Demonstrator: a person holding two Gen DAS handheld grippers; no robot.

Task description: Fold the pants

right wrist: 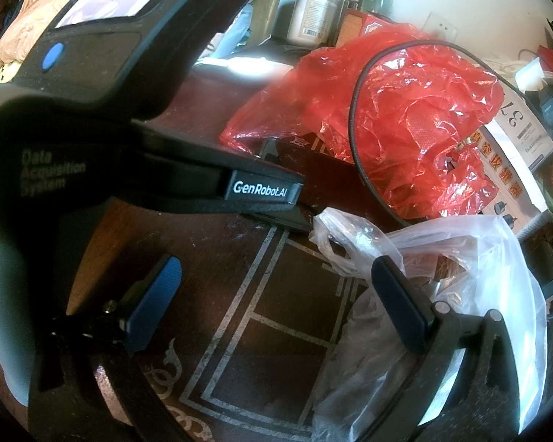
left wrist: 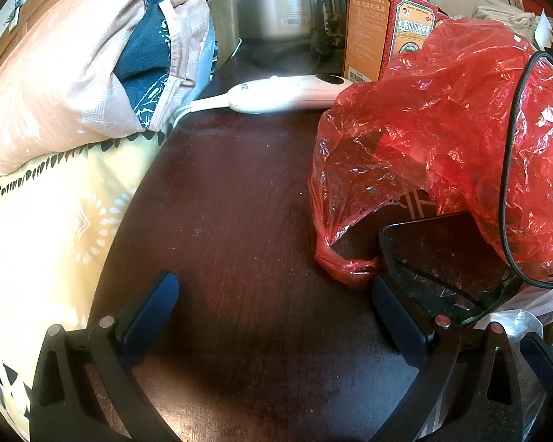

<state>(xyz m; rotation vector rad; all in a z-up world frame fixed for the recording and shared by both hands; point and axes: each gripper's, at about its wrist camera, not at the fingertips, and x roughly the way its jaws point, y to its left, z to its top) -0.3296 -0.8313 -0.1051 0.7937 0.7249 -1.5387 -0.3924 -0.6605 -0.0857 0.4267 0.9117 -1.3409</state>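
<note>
Left gripper (left wrist: 274,296): fingers spread wide, nothing between them, held over a dark wooden table top (left wrist: 221,202). Right gripper (right wrist: 276,287): fingers likewise parted and empty, held over a part of the table top inlaid with pale lines (right wrist: 261,316). Beside and partly behind the right gripper's right finger, a clear plastic bag (right wrist: 461,258) is seen, crumpled. Ahead of the left gripper's right finger, a knotted handle of a red plastic bag (left wrist: 442,129) rests on the wood, with a dark flat device (left wrist: 442,258) lying partly under the bag and a black cable (left wrist: 508,169) draped over it. To the left of the left gripper's left finger, patterned yellow bedding (left wrist: 55,221) is noted, and beyond it a peach quilt with a dark blue lining (left wrist: 73,73). Farther ahead of the fingers, a white corded controller (left wrist: 284,92) lies on the table; behind it stand an orange printed carton (left wrist: 372,37) and a pale cylindrical container (left wrist: 284,3). The body of the left gripper is seen crossing the upper left of the right wrist view. Pants: not made out in either view.
</note>
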